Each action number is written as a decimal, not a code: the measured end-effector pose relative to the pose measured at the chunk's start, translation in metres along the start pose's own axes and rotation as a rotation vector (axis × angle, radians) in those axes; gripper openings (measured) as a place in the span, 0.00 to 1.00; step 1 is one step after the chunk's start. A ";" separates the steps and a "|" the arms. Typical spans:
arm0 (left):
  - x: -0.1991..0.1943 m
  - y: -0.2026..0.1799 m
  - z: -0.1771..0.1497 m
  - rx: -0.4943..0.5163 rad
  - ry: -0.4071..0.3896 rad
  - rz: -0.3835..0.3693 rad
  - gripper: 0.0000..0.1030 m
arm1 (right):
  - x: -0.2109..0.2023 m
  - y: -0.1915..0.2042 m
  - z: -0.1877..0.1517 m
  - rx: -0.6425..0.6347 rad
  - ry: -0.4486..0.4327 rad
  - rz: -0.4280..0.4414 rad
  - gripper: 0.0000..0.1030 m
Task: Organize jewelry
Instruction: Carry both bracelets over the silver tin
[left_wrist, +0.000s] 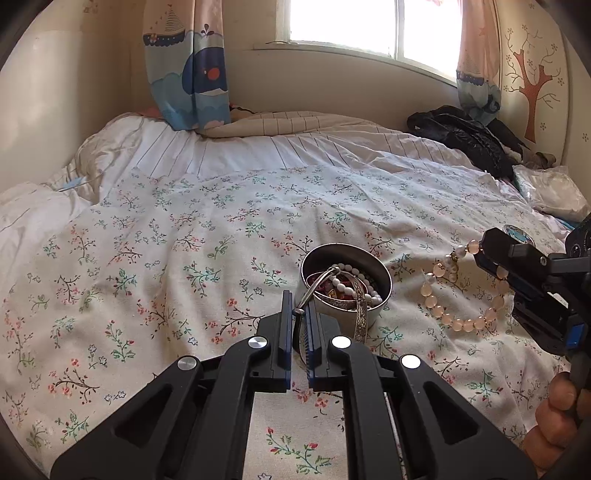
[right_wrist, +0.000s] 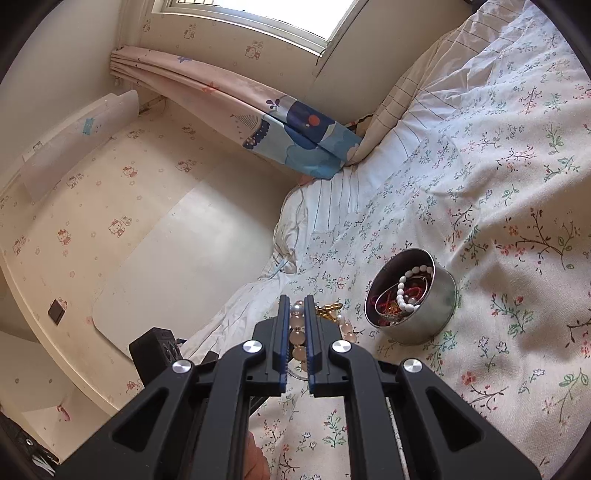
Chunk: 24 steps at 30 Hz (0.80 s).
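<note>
**Both grippers clamped on jewelry at the tin**

Nearest the left wrist camera, the left gripper (left_wrist: 297, 314) has its two blue-edged fingers drawn almost together, pinching the thin wire ring of a silver bangle (left_wrist: 360, 314). That bangle's engraved band leans over the near rim of the round metal tin (left_wrist: 384, 277) and hangs down its outer wall. The tin stands upright on the floral bedspread (left_wrist: 166, 258) and contains a white bead bracelet (left_wrist: 351, 282) lying over red and dark pieces that cannot be told apart.

To the right of the tin, in the left wrist view, the right gripper (left_wrist: 484, 245) is clenched on a pink bead bracelet (left_wrist: 461, 321), whose loop hangs below the fingers with its lower beads at the bedspread; contact cannot be confirmed. In the right wrist view the same beads (right_wrist: 297, 332) sit pressed between the closed fingers of the right gripper (right_wrist: 297, 306), a gold charm (right_wrist: 328, 309) showing just beyond, and the tin (right_wrist: 443, 295) lies near, to the right.

A hand (left_wrist: 554, 417) grips the right tool's handle at the frame's lower right edge.

Markings: no legible writing or brand found. Wallpaper (right_wrist: 122, 225) carries a cartoon-cat print; the curtain (left_wrist: 188, 62) shows a whale and a sailing boat; a tree decal (left_wrist: 532, 92) is on the wall. Dark clothing (left_wrist: 469, 140) lies at the bed's far right.
</note>
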<state>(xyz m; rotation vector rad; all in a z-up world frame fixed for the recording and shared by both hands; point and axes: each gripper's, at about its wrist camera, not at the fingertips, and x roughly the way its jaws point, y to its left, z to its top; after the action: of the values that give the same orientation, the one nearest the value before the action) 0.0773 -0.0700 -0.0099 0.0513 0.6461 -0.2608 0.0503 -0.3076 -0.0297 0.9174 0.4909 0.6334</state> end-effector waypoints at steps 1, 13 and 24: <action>0.001 -0.001 0.001 -0.003 -0.001 -0.004 0.05 | 0.000 -0.001 0.002 0.003 -0.007 0.003 0.08; 0.022 -0.007 0.016 -0.027 -0.002 -0.018 0.05 | 0.015 -0.005 0.019 0.009 -0.026 0.022 0.08; 0.036 -0.019 0.023 -0.011 -0.001 -0.038 0.05 | 0.027 -0.013 0.035 0.011 -0.037 0.018 0.09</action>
<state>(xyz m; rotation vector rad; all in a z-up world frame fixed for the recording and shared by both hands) 0.1135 -0.0990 -0.0125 0.0288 0.6481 -0.2939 0.0955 -0.3148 -0.0262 0.9430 0.4538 0.6298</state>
